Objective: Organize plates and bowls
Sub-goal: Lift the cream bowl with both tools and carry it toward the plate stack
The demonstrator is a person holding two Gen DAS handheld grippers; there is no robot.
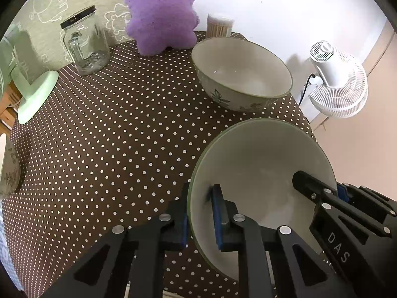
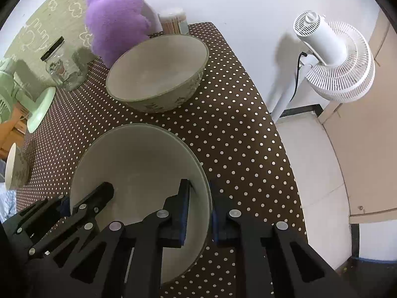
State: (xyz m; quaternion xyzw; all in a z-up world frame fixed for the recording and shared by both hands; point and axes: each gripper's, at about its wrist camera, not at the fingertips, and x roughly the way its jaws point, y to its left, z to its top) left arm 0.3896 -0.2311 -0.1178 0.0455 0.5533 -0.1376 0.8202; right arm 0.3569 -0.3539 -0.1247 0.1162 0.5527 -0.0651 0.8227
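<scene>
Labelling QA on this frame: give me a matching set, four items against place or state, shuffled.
Items:
1. near bowl
2. far bowl
3. glass jar
4. purple plush

Descriptions:
A. black lid, by the patterned wall
B. rim clamped by both grippers
C. stands free, leaf print outside
D. upright at the table's back edge

Pairs: 1-B, 2-C, 3-A, 4-D

Table, brown polka-dot cloth. On it: near bowl, far bowl, jar, purple plush, green fan base, third bowl far left.
</scene>
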